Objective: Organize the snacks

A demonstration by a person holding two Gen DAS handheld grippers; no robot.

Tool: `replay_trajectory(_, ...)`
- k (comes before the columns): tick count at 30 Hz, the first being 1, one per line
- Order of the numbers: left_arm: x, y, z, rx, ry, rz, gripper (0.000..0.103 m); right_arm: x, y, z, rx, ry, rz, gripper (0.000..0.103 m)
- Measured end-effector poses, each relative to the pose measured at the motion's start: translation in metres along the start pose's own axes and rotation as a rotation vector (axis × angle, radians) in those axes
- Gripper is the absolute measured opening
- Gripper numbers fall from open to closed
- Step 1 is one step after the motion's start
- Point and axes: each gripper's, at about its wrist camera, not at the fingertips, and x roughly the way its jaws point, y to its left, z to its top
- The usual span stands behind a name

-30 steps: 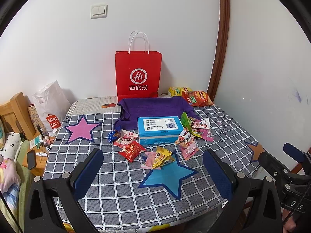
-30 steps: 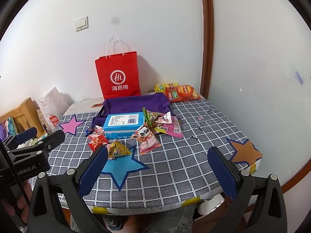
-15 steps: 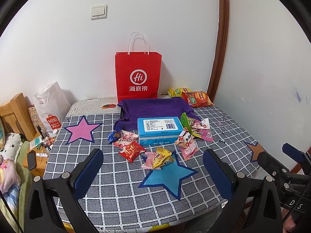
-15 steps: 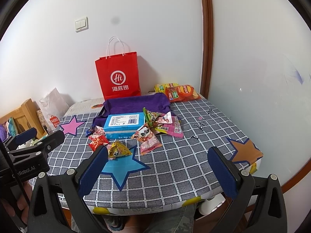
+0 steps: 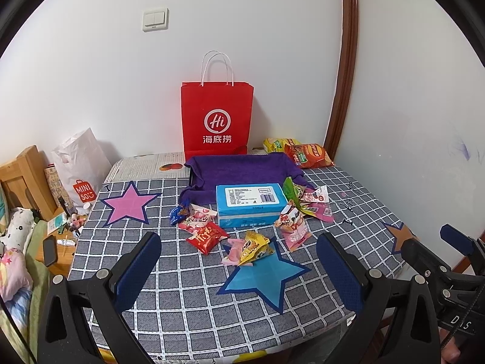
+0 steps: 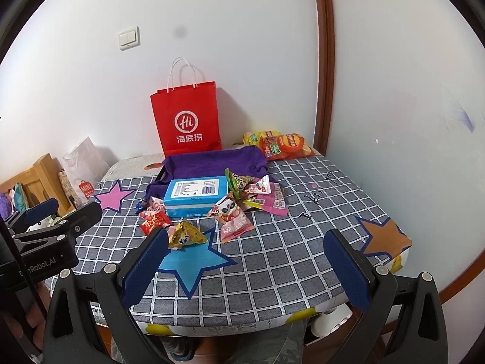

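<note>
Two hand-held claws hover at the near edge of a worktop covered in a grey checked cloth. The left claw and the right claw are both spread wide and hold nothing.

The snacks lie in a loose cluster around a blue box at the middle of the worktop, at about twelve o'clock from the left claw and eleven o'clock from the right one. A red packet sits at the box's seven o'clock, and a yellow packet rests on the tip of a blue star, nearest the claws. A pink packet and a few more lie at the box's three to five o'clock. Two chip bags sit far back, near a red paper bag and a purple cloth.

The yellow packet looks the easiest first pick: it lies almost straight ahead of the left claw, which seems slightly nearer. Its long axis runs roughly across the view.
</note>
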Motion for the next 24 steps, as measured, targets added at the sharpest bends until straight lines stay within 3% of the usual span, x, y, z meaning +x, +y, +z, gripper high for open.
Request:
replay_trajectory(7, 0.007, 0.007, 0.001, -0.069, -0.007, -0.054, 0.102, 0.005, 0.003, 0.005, -0.013, -0.009, 0.0, 0.101)
replay_trajectory(15, 0.038, 0.02, 0.001, -0.101, 0.015, -0.05, 0.102, 0.027, 0.002, 0.009, -0.032, -0.001, 0.001, 0.101)
replay_trajectory(24, 0.105, 0.048, -0.025, -0.153, 0.163, -0.027, 0.102, 0.094, -0.022, -0.006, 0.0, 0.109, -0.027, 0.101)
